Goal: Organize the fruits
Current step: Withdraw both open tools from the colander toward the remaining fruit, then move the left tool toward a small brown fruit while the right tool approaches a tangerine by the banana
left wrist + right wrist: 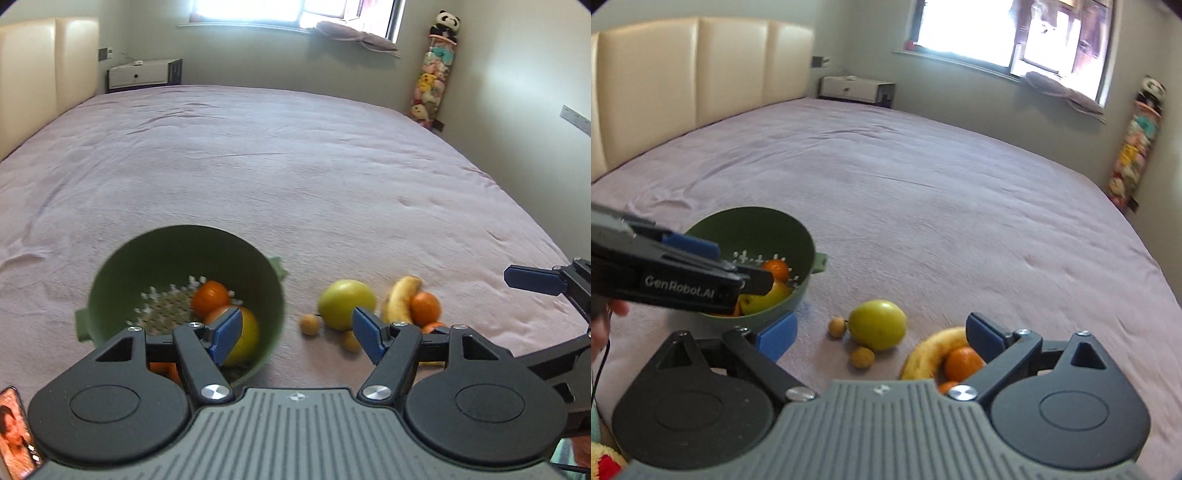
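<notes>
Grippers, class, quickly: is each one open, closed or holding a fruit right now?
Left gripper: open, holding nothing, near the green bowl.
Right gripper: open, holding nothing, above the loose fruit on the bed.

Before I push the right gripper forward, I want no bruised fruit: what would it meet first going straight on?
Probably the green apple, lying between the open fingers' line with two small brown fruits beside it. The banana sits off to the right. Depth is unclear.

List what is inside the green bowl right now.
The bowl holds an orange on its perforated bottom and a yellow-green fruit beside it. More orange shows lower down, but the left gripper covers the near part, so the count is uncertain.
</notes>
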